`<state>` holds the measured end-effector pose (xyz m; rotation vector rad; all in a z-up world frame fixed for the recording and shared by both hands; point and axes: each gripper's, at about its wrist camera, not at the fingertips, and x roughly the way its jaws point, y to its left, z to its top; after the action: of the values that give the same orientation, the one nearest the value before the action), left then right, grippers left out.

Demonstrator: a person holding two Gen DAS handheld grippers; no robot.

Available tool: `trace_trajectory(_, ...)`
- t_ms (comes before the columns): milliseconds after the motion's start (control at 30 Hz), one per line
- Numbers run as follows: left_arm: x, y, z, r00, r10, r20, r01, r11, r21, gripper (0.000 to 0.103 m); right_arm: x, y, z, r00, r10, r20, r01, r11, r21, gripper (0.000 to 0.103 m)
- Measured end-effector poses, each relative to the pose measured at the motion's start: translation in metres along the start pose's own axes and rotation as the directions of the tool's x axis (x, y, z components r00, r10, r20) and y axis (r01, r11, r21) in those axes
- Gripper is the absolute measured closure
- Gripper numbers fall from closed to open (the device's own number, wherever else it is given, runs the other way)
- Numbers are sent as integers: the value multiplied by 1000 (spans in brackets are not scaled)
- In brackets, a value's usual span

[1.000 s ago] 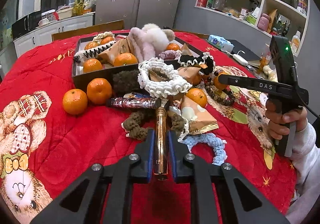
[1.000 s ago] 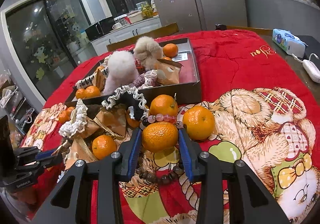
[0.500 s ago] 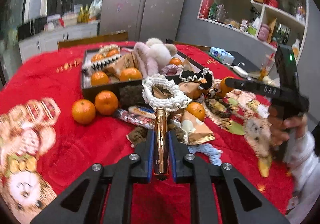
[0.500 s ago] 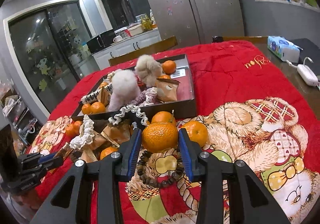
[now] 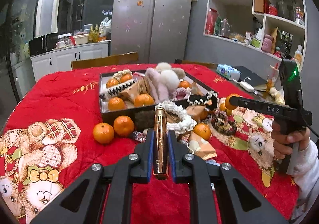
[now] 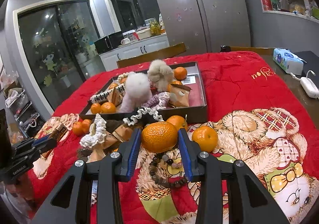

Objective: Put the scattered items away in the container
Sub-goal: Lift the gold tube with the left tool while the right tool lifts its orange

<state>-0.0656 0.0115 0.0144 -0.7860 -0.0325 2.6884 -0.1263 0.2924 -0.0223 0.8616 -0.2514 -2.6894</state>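
Note:
My left gripper (image 5: 160, 134) is shut on a shiny gold tube (image 5: 160, 140), held above the red cloth just short of the dark tray (image 5: 117, 113). The tray holds tangerines, plush pom-poms, scrunchies and snack packets. My right gripper (image 6: 159, 137) is shut on a tangerine (image 6: 159, 137), lifted over a bead bracelet (image 6: 165, 172). Each gripper shows in the other's view: the right gripper (image 5: 235, 101) at the right with its tangerine, the left gripper (image 6: 44, 143) at the left with the gold tube (image 6: 58, 131).
Loose tangerines (image 5: 103, 133), a white lace scrunchie (image 5: 179, 114), a brown scrunchie, snack packets (image 5: 201, 144) and a bead bracelet (image 5: 223, 124) lie in front of the tray. A tissue pack (image 6: 287, 61) and a white charger (image 6: 309, 86) sit at the table's right edge. A person's hand (image 5: 289, 140) holds the right gripper.
Both grippers have risen and tilted up with their loads, so the tray and the room show lower in both views. The gold tube has left the pile. The grips are unchanged.

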Motion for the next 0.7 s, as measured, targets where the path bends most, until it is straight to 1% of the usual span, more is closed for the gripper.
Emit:
trace_trajectory(200, -6, -2, 3, 999, 15, 29, -15, 1000, 7, 89, -8, 19, -2, 999, 25, 22, -24, 999, -26, 67)
trace_trajectory(300, -5, -4, 4, 1000, 7, 19, -7, 1000, -1, 89, -15, 31, -4, 999, 34, 35, -33, 999, -42, 67)
trace_trajectory(467, -3, -10, 3, 1000, -12, -11, 12, 1000, -17, 89, -22, 41, -11, 998, 56, 37, -55, 998, -39, 66)
trace_trajectory(567, -5, -16, 4, 1000, 0, -8, 0, 1000, 2, 89, -27, 46, -15, 998, 58, 30, -56, 998, -35, 66)
trace_trajectory(700, -12, -21, 5, 1000, -11, -3, 11, 1000, 2, 89, -34, 51, -19, 998, 57, 17, -56, 998, -37, 66)
